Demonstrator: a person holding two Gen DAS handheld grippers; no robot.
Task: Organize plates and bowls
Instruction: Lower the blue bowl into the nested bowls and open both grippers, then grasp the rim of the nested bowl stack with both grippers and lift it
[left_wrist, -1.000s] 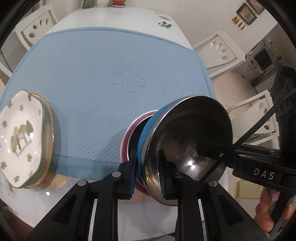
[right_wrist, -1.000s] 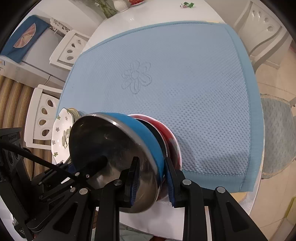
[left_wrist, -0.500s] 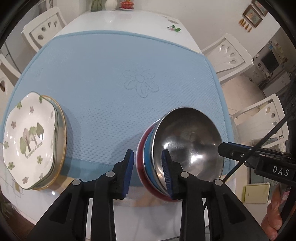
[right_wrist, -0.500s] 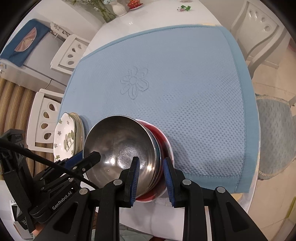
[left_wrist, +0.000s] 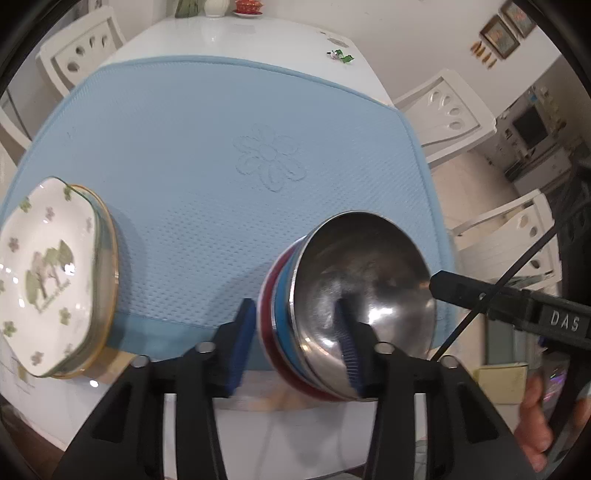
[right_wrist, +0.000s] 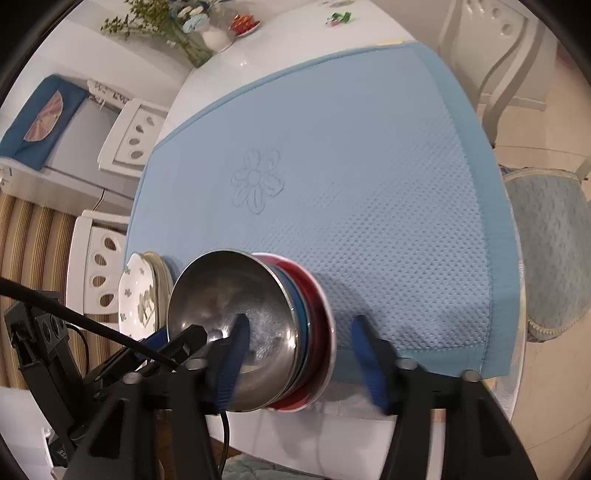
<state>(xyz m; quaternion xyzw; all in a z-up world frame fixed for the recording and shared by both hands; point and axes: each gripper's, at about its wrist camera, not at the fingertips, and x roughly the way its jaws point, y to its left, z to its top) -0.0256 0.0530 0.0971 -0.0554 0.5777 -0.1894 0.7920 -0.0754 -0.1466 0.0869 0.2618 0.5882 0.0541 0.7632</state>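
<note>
1. Bowls (left_wrist: 354, 295): the steel one, tilted up a second ago, now sits nested in the blue and red ones at the mat's (left_wrist: 207, 155) near edge.
2. Left gripper (left_wrist: 295, 343) and right gripper (right_wrist: 299, 358), earlier clamped on the rim, are opening, pads clear of it.
3. Plates (left_wrist: 48, 273) unchanged, stacked left.

A white table (left_wrist: 258, 33) holds a big blue mat (left_wrist: 207, 155) with a flower shape pressed into it. Far back on the table sit a white vase (right_wrist: 214, 37), a small red dish (right_wrist: 243, 24) and a little green thing (left_wrist: 341, 55). The mat's near edge carries the plates (left_wrist: 55, 273) and bowls (left_wrist: 354, 306).
</note>
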